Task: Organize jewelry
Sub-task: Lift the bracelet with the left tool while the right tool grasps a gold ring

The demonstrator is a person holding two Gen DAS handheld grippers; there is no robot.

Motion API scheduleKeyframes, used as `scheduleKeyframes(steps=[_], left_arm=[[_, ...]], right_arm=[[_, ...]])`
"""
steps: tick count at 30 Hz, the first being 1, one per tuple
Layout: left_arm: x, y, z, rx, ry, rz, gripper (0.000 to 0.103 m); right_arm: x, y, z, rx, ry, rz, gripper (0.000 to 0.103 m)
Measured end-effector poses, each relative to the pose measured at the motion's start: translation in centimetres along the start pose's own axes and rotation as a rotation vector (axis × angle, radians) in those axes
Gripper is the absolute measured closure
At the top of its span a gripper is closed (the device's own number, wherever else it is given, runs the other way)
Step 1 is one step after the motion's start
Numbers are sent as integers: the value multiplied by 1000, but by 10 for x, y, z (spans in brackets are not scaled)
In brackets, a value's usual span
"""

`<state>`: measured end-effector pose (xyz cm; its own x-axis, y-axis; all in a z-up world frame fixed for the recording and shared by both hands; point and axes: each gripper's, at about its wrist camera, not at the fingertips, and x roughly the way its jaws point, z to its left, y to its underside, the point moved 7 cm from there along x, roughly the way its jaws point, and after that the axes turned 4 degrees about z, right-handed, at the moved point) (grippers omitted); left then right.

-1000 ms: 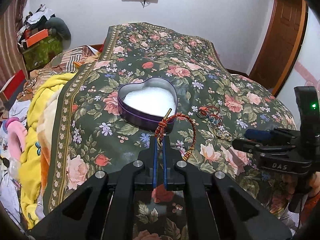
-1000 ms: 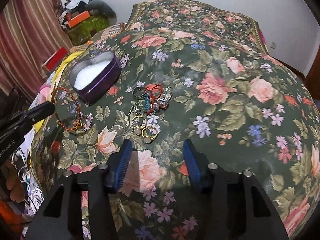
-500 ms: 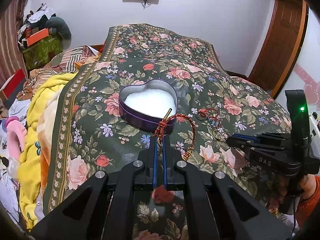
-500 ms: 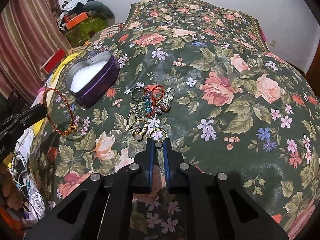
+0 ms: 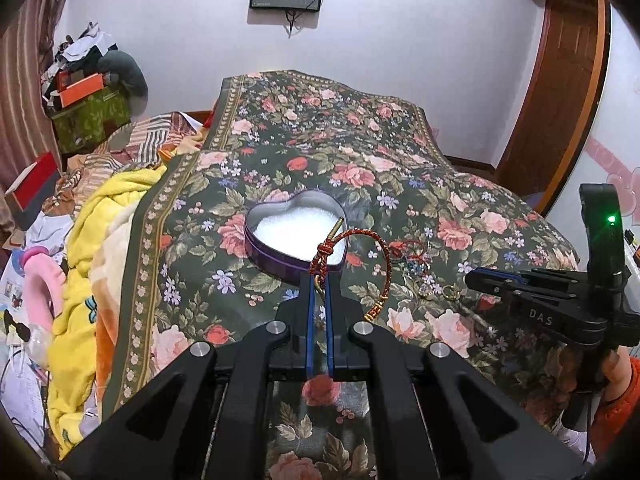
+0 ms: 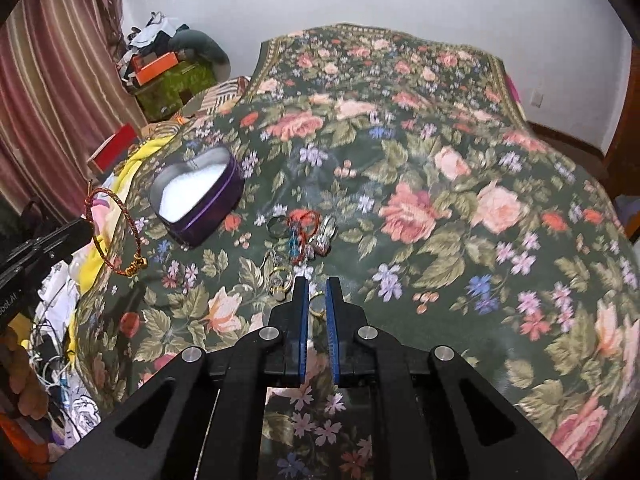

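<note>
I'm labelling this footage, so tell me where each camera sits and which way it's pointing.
Left wrist: rides the left gripper, looking down over the floral bedspread at the purple heart-shaped tin; it holds a red-and-gold cord bracelet, with the right gripper and an orange sleeve at right.
Right wrist: rides the right gripper, shut on a small gold ring.
Shared: tin, bracelet, jewelry pile.

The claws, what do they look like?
Both the left claw and the right claw are black, with flat blue fingers and round silver bolts. One has a green light and white letters. The person wears an orange sleeve.
</note>
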<state>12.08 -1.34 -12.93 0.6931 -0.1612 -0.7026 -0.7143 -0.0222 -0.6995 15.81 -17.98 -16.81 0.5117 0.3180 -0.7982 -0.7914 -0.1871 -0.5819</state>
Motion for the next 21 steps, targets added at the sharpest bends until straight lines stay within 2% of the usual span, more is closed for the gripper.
scheduleKeyframes(steps=[4, 6, 7, 8, 15, 17, 19, 21], left_arm=[[-6, -4, 1, -2, -2, -19, 100], [-7, -4, 1, -4, -1, -20, 100], [-7, -3, 1, -5, -1, -18, 100], [-6, -2, 2, -5, -1, -15, 100], [-3, 2, 6, -17, -5, -1, 100], [-2, 2, 7, -22, -6, 0, 100], [-2, 3, 9, -28, -6, 1, 100], [-1, 3, 10, -31, -8, 2, 100]], right_arm=[[1, 3, 4, -33, -1, 26, 93], [7, 8, 4, -35, -7, 65, 79], [10, 10, 4, -35, 3, 76, 64], [11, 12, 3, -37, 15, 74, 58], [30, 18, -1, -71, 56, 118, 59], [33, 17, -1, -82, 67, 120, 76], [37, 16, -1, -82, 63, 123, 86], [37, 15, -1, -82, 60, 123, 86]])
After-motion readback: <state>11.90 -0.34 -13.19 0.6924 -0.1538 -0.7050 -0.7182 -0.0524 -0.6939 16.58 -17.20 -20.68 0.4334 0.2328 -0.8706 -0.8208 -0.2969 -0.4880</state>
